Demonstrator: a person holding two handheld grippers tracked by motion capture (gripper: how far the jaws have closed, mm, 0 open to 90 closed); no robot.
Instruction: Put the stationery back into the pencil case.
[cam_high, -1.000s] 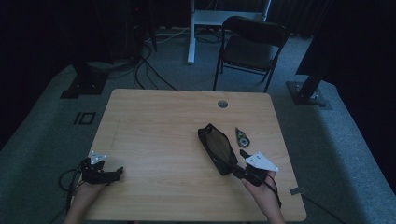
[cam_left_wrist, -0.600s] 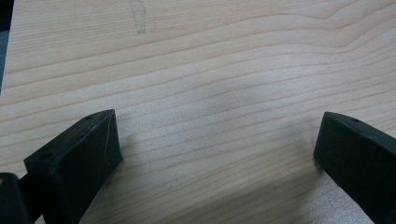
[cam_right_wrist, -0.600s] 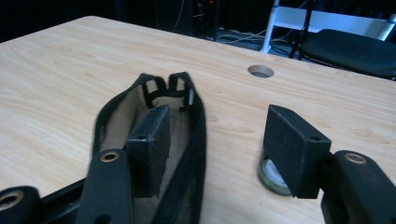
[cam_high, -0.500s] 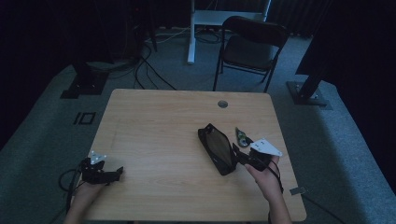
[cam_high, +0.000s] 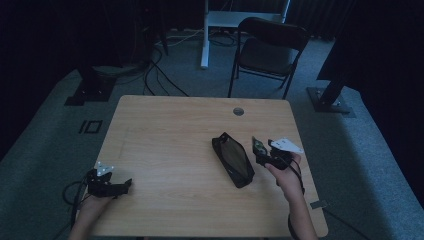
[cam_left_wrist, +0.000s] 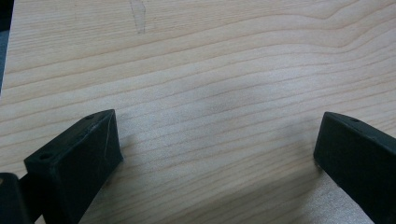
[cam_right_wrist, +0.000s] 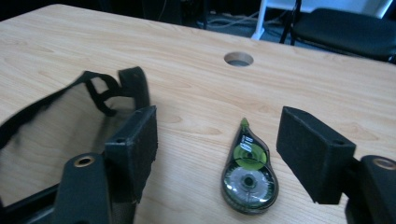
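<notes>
A black pouch (cam_high: 232, 159) lies open on the wooden table (cam_high: 170, 130), right of centre; its rim and strap (cam_right_wrist: 100, 91) appear left of my right gripper's jaws. A green and clear correction tape roller (cam_high: 258, 146) lies flat just right of the pouch. My right gripper (cam_high: 262, 156) hovers at the roller, pointing left. Its jaws have just been opening; they stand open, and the roller (cam_right_wrist: 248, 169) lies on the table between and ahead of them, untouched. My left gripper (cam_high: 122, 186) rests at the table's near left corner, open (cam_left_wrist: 217, 149) over bare wood.
A round cable hole (cam_high: 238, 111) sits near the table's far edge, also visible past the roller (cam_right_wrist: 238, 59). A black folding chair (cam_high: 270, 47) stands beyond the table. The table's right edge is close to my right hand (cam_high: 285, 175).
My right gripper moved away from the pouch's near end, farther up the table to the tape roller, and its jaws widened. The left gripper and the pouch stayed put.
</notes>
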